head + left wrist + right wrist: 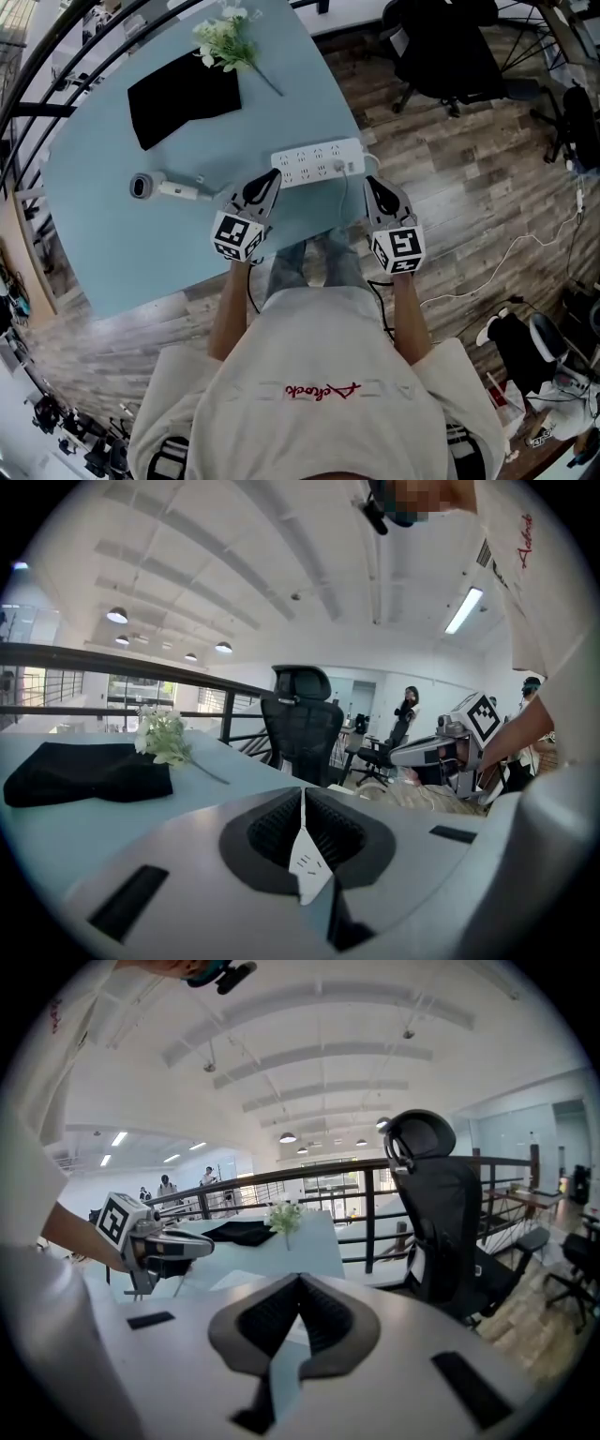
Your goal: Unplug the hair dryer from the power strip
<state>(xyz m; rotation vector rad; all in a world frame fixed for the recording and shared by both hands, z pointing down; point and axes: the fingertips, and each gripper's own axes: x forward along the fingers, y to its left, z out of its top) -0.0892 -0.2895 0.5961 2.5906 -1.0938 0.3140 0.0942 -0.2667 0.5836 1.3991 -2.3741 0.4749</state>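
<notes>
Head view: left gripper and right gripper, clenched empty, hover near the power strip; pinch the plug's rigid body (likely snug).

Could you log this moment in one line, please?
left tongs shut, empty | right tongs shut, empty | strip ahead | dryer on table

Cream T-shirt, red script, seemingly grey trousers
</notes>
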